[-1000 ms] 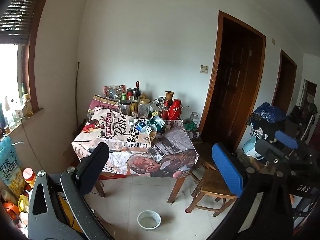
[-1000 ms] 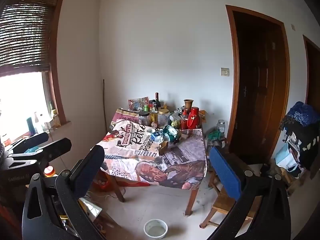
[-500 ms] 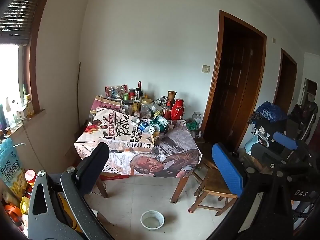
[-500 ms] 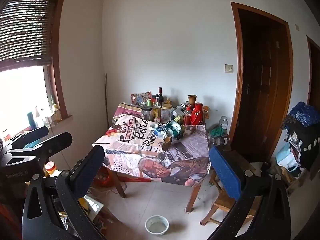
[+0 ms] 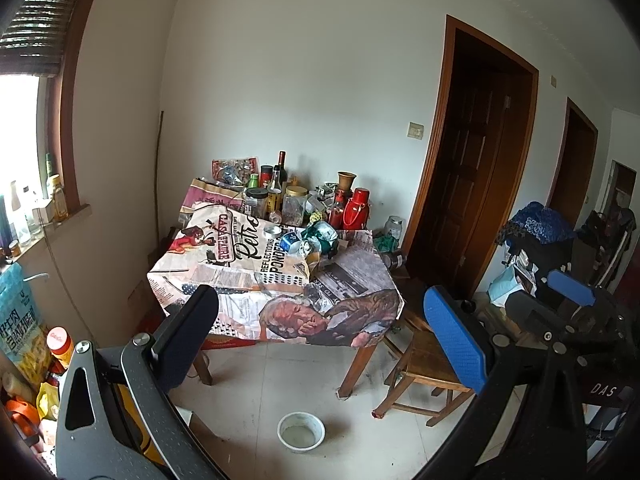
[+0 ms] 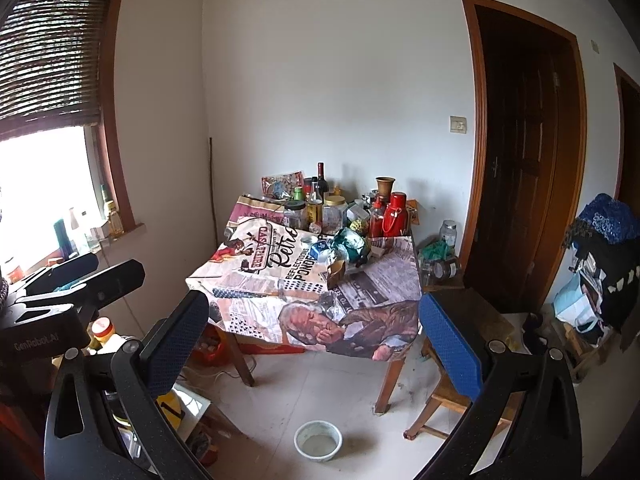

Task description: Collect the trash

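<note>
A table (image 5: 224,280) (image 6: 256,276) under a printed newspaper-style cloth stands against the far wall. On its middle lie crumpled wrappers: a green and white one (image 5: 320,234) (image 6: 350,240), a small blue carton (image 5: 289,242) (image 6: 320,249) and a brown paper scrap (image 5: 311,262) (image 6: 336,271). My left gripper (image 5: 320,332) is open and empty, well short of the table. My right gripper (image 6: 316,332) is also open and empty, and shows at the right edge of the left wrist view.
Bottles, jars and a red flask (image 5: 357,212) (image 6: 394,214) crowd the table's back. A white bowl (image 5: 301,431) (image 6: 318,440) sits on the tiled floor in front. A wooden chair (image 5: 424,364) stands right of the table, near dark doors (image 6: 520,152). Bags and bottles (image 5: 24,332) fill the left under the window.
Both grippers have drifted slightly, so the table sits a little lower and to the right in each view. Both stay open and empty.
</note>
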The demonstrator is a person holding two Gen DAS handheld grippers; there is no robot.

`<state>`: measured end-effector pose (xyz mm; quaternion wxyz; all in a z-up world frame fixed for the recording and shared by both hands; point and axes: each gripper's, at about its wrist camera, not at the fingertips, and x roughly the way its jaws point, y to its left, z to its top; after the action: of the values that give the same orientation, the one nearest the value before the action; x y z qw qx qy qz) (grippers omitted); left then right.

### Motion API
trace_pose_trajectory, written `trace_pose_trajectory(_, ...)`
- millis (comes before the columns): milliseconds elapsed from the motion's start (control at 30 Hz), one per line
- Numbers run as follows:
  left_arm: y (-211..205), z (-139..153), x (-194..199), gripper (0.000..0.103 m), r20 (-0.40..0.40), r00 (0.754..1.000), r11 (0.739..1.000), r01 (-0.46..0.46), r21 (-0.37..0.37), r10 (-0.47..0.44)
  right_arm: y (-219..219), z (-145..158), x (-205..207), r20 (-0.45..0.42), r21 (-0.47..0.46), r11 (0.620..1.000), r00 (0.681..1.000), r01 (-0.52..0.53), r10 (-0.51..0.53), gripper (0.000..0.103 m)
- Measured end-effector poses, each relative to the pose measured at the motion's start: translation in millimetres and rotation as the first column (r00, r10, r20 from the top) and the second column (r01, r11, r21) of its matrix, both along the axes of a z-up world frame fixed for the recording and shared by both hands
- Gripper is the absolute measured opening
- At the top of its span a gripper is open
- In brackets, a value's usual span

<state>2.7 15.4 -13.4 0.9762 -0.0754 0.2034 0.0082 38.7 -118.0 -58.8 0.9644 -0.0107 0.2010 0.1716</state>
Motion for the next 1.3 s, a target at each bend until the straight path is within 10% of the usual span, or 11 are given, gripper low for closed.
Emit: trace_pose_trajectory(1300, 2.3, 8.4, -0.6, 0.103, -0.006, 1.000, 1.000, 0.023, -0.013, -0.023, 4.7, 1.2, -7.2, 0.001, 0.001, 1.000, 1.000, 0.012, -0.012, 0.103)
